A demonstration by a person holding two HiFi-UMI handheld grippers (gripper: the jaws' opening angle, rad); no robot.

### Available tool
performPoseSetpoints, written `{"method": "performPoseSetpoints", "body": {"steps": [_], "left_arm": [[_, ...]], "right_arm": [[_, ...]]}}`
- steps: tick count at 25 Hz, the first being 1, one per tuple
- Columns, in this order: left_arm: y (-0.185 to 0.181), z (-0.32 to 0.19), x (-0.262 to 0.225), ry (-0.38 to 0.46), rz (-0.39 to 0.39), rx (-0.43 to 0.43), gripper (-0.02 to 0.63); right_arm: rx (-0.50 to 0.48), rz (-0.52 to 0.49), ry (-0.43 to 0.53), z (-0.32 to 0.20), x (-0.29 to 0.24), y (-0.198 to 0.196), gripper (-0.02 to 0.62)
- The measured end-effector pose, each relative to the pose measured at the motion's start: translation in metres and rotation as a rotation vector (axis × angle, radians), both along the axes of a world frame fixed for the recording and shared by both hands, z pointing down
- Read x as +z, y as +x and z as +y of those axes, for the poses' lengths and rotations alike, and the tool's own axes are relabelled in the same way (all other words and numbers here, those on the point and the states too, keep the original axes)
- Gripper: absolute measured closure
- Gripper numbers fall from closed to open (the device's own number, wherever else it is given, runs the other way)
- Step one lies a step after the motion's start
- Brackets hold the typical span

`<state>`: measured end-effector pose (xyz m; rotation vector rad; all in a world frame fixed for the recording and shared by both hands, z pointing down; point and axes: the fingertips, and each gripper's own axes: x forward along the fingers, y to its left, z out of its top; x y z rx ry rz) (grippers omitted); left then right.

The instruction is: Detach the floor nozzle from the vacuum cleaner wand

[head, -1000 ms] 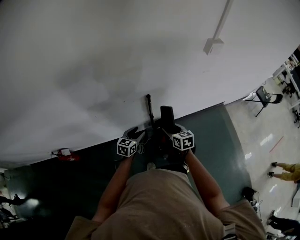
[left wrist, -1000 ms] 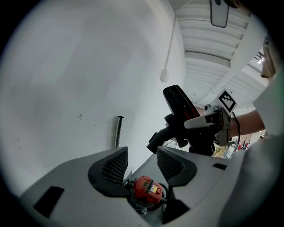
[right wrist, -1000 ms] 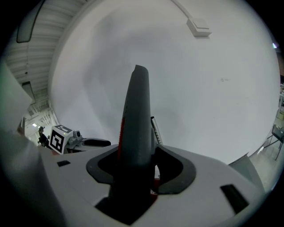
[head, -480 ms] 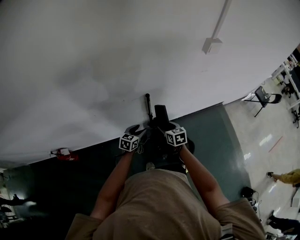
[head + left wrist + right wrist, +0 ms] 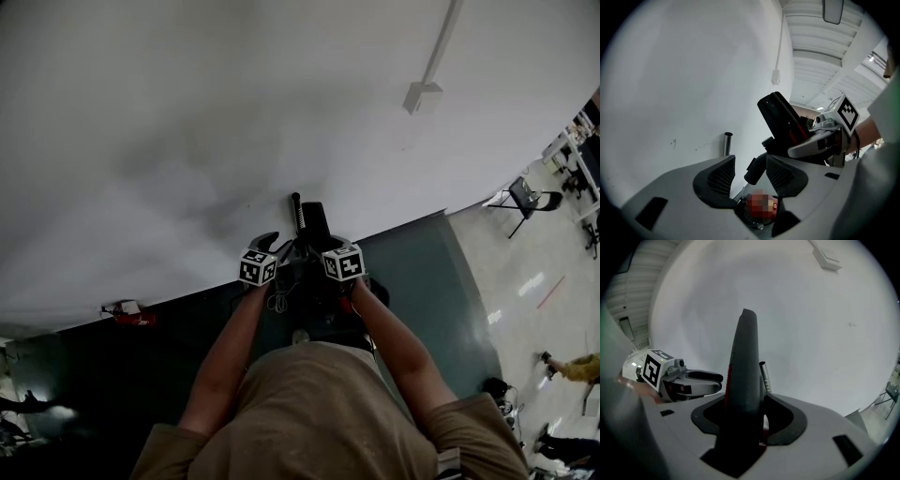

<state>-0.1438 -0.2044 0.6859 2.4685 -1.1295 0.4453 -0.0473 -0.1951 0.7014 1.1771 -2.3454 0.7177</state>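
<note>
Both forearms (image 5: 230, 356) were held forward, close side by side, claws angled slightly down toward the white wall (image 5: 187, 112). Right claw (image 5: 747, 411) was clamped on the dark grey flat floor nozzle with red stripe (image 5: 744, 357), stood upright just beside the chrome metal tube (image 5: 762, 376). Left claw (image 5: 746, 165) was held apart; a black tube end (image 5: 753, 171) was seen between its pads, not gripped.

No text, label, brand or number can be read anywhere
</note>
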Motion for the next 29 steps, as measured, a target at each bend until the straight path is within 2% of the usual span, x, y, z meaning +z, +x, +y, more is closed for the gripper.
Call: {"method": "performPoseSetpoints", "body": {"steps": [16,24,29], "left_arm": [[-0.016,-0.015,0.003,-0.012,0.021,-0.025,0.390],[-0.003,-0.031,0.010,-0.007,-0.039,0.014,0.390],[0.008,-0.041,0.022,-0.011,-0.075,0.011,0.390]], "right_arm": [[-0.015,-0.024,0.008,0.000,0.003,-0.002,0.368],[-0.006,-0.045,0.069,-0.013,-0.013,0.011,0.368],[-0.038,-0.052,0.117,-0.015,-0.029,0.023,0.368]]}}
